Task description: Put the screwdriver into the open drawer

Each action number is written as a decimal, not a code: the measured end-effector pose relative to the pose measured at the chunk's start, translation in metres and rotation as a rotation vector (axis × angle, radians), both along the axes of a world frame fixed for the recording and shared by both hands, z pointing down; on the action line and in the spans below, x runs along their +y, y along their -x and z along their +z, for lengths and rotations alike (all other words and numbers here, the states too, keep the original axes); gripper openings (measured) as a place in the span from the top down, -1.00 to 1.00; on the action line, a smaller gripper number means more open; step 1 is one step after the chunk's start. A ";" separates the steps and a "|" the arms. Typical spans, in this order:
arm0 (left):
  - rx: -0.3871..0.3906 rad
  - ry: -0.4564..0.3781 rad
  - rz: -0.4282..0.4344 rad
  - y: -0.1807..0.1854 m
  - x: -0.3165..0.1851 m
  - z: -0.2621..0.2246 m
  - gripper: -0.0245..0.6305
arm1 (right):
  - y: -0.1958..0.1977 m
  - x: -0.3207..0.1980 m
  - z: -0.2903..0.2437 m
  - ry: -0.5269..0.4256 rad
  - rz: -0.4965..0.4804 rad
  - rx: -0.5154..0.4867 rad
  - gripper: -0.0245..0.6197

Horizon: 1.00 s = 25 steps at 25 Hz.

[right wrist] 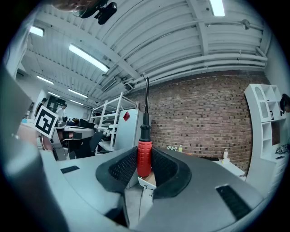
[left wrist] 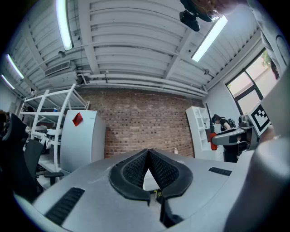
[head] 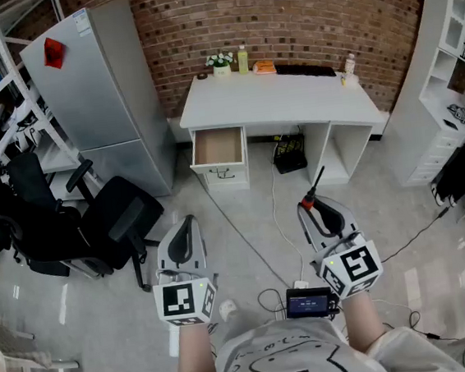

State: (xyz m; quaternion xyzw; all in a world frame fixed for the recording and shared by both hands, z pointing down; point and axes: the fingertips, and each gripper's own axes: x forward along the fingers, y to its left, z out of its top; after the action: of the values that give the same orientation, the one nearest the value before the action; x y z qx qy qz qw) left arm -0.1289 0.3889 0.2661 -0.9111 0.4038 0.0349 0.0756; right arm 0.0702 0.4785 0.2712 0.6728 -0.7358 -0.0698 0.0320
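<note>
The screwdriver [head: 312, 193], with a red handle and a black shaft, stands upright between the pads of my right gripper [head: 309, 208], which is shut on the handle. In the right gripper view the screwdriver [right wrist: 145, 129] points at the ceiling from the right gripper [right wrist: 144, 158]. The open drawer [head: 219, 148] juts from the left side of the white desk [head: 290, 101], well ahead of both grippers across the floor. My left gripper [head: 188, 222] hangs level at the left, shut and holding nothing; in its own view the left gripper [left wrist: 148, 153] has its pads meeting.
A grey fridge [head: 97, 80] and a black office chair [head: 112, 222] stand at the left. White shelving [head: 450, 59] lines the right wall. Cables [head: 251, 241] cross the floor toward the desk, with a dark bag [head: 289, 154] under it. A small plant [head: 219, 61] and a bottle [head: 242, 59] sit on the desk.
</note>
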 end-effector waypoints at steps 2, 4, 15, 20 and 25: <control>0.007 0.005 -0.015 0.003 -0.003 0.000 0.89 | -0.003 -0.001 -0.002 -0.008 0.000 -0.003 0.63; 0.013 0.012 -0.023 0.006 -0.006 0.001 0.89 | -0.003 -0.003 -0.002 -0.010 0.003 -0.006 0.63; 0.019 0.018 -0.032 0.023 -0.065 0.001 0.89 | 0.011 -0.063 -0.001 0.003 -0.026 -0.030 0.63; 0.028 0.027 -0.021 0.030 -0.119 -0.002 0.89 | 0.019 -0.113 0.000 0.026 -0.022 -0.014 0.63; 0.029 0.033 0.013 0.035 -0.177 -0.002 0.89 | 0.029 -0.167 0.000 0.036 0.008 -0.003 0.63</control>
State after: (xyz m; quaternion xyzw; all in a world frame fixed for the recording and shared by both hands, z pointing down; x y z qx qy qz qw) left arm -0.1641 0.2115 0.2639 -0.9141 0.3996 0.0418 0.0548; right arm 0.0411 0.3112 0.2711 0.6750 -0.7344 -0.0557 0.0434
